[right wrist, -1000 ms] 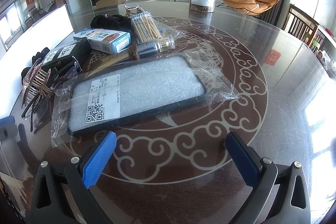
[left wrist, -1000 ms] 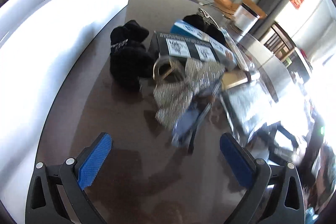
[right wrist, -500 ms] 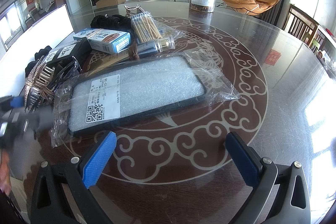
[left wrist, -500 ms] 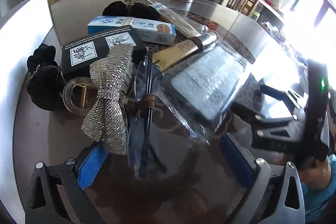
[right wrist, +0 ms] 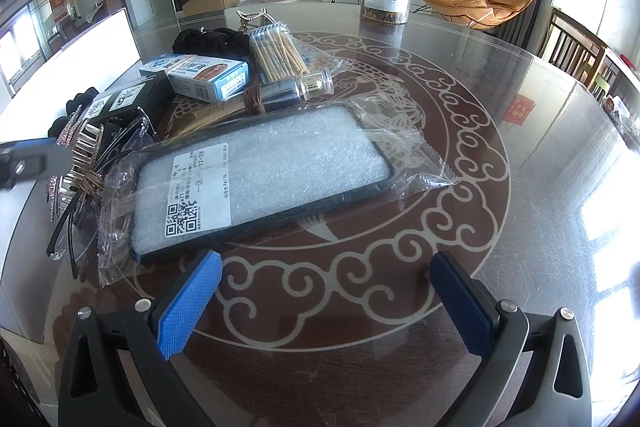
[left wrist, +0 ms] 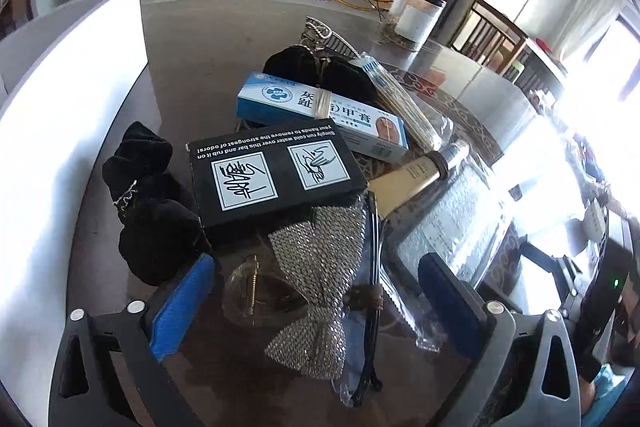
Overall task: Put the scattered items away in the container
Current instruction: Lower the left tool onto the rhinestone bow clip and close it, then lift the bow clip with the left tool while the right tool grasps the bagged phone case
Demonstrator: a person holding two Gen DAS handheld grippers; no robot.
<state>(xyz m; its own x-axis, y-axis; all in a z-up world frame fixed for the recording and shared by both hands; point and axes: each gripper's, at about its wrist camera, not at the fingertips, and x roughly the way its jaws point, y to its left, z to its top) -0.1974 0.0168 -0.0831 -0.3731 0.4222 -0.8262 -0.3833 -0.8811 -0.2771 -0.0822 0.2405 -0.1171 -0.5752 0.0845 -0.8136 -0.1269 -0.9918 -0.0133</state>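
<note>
Glittering silver mesh catches the light: a sparkly bow hair clip (left wrist: 316, 291) lies on the glass-topped table (right wrist: 500, 147), directly between the blue pads of the left gripper (left wrist: 316, 299). Its jaws have just been closing but remain wide, and the pads do not yet press the bow, so nothing is held. A pair of thin black glasses (left wrist: 372, 291) in a clear sleeve lies just beside the bow, also inside the gap, which could lead to a double grab. Beyond them, a black box (left wrist: 272, 175), a blue-and-white box (left wrist: 320, 111), a pack of cotton swabs (left wrist: 400, 107) and black velvet scrunchies (left wrist: 148, 211) sit clustered together. A white container (left wrist: 68, 99) stands along the left, close to the pile, likely to keep each transfer short. The right gripper (right wrist: 324, 303) hovers wide open and empty near a bagged phone case (right wrist: 264, 175), apparently waiting its turn.
</note>
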